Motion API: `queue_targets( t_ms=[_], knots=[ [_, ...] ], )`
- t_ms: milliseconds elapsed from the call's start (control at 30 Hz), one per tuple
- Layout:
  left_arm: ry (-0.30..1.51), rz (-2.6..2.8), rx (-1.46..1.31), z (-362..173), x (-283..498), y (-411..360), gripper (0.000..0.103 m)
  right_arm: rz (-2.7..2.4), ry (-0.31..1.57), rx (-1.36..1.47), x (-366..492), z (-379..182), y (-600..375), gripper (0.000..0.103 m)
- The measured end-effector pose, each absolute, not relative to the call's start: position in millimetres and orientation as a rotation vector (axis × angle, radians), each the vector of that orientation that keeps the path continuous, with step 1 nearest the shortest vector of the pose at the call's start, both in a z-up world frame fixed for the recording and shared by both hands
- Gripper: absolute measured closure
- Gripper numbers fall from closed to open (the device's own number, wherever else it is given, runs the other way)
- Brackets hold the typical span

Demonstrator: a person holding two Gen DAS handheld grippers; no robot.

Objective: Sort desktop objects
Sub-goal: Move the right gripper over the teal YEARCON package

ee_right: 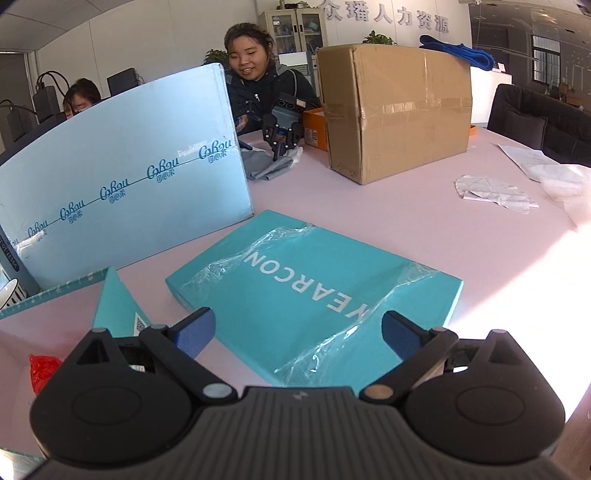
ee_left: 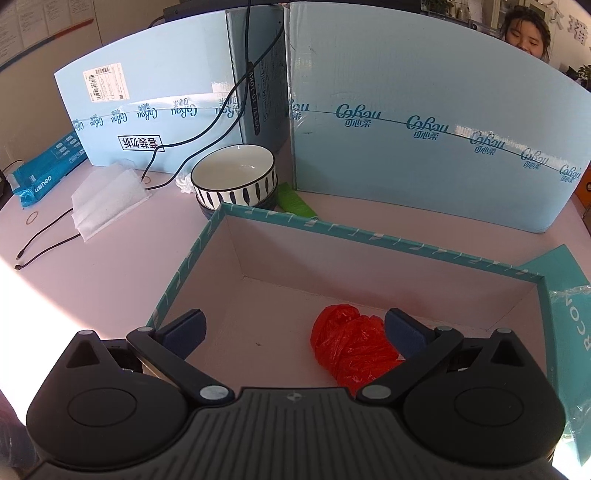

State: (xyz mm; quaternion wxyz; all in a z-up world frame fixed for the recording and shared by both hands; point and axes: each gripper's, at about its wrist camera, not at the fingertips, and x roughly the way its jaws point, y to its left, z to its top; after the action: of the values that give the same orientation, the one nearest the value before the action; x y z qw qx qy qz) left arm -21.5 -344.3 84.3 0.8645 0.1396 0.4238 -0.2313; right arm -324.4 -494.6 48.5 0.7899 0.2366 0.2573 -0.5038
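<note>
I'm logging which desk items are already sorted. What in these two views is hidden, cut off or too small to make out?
- Red plastic bag in the open box: its near edge sits behind the left claw; contents unseen.
- Green item, left view: mostly hidden behind the box rim and striped bowl.
- Shipping label: print too small.
- Teal lid, right view: near edge behind the right claw.

Sunlit office: white wall (ee_right: 147, 40), glass-fronted cabinet (ee_right: 295, 27), dark sofa (ee_right: 535, 118).

Red bag (ee_left: 351, 347), teal-rimmed box (ee_left: 369, 236), black-striped white bowl (ee_left: 236, 184), pink table (ee_left: 110, 266).
</note>
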Motion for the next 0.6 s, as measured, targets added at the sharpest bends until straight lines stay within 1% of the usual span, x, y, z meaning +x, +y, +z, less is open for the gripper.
queue_targets(
  t_ms=[433, 600],
  knots=[
    [0.870, -0.533, 0.316, 85.7, -28.0, -363.3, 0.000, -1.204, 0.553, 0.626, -337.6, 27.9, -516.6, 0.004],
    [0.868, -0.448, 0.256, 90.5, -6.8, -348.2, 0.000, -1.206, 0.548, 0.640, -337.1, 28.3, -521.0, 0.004]
  ],
)
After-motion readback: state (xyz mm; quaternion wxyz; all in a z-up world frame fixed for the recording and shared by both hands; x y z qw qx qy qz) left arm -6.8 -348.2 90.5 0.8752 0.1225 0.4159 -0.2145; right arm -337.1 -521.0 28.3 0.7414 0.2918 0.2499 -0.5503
